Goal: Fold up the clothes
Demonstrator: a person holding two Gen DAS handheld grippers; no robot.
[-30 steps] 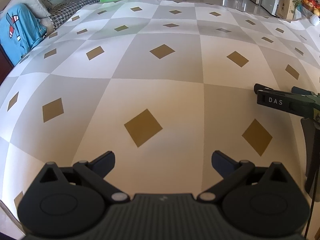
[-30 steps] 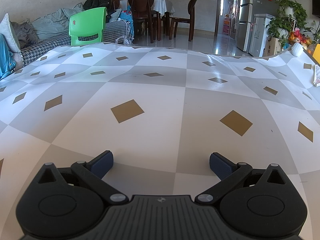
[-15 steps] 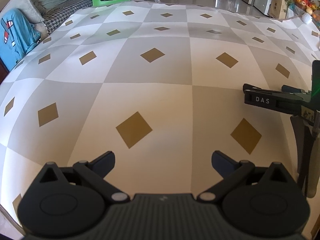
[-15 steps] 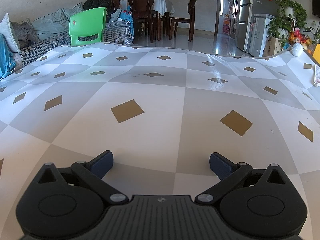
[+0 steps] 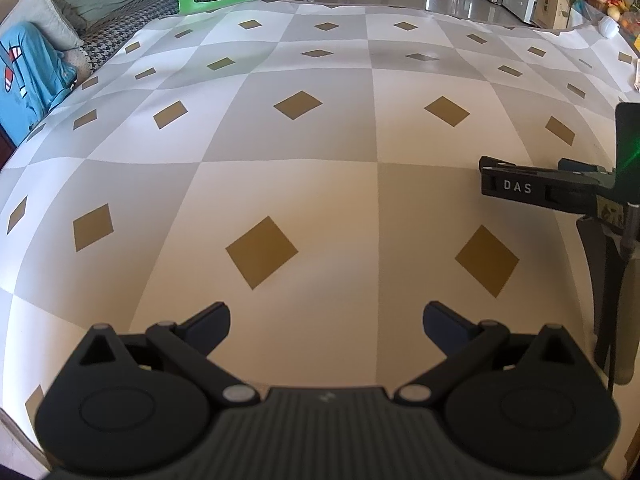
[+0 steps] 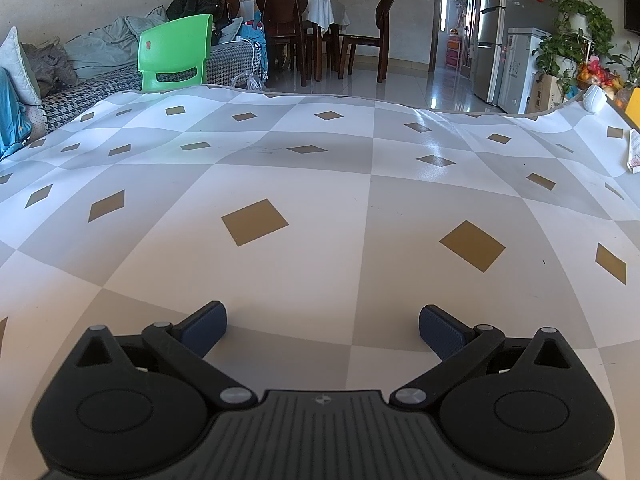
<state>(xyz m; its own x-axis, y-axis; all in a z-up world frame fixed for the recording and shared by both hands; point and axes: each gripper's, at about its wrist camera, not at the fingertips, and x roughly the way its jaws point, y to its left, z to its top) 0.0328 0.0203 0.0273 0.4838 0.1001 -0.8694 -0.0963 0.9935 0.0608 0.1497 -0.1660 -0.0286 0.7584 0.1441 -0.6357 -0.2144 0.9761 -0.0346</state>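
Observation:
My left gripper [image 5: 326, 324] is open over the checkered tablecloth [image 5: 320, 184], nothing between its fingers. My right gripper [image 6: 322, 326] is open too, low over the same cloth [image 6: 320, 208], with nothing held. From the left wrist view the right gripper shows side-on at the right edge as a black body marked DAS [image 5: 536, 188]. A blue garment [image 5: 28, 76] lies off the table on the sofa at the far left; its blue edge [image 6: 10, 120] shows in the right wrist view. No clothing lies on the table.
A green plastic chair [image 6: 176, 54] stands at the table's far left edge. Behind it are a sofa with cushions [image 6: 80, 68], dining chairs [image 6: 288, 28] and a fridge [image 6: 492, 36]. A small white object [image 6: 594, 98] and a packet [image 6: 634, 152] sit at the far right.
The left gripper has tilted and drawn back slightly, so the table pattern and the right gripper's body have shifted left and down in its view. The right wrist view is unchanged.

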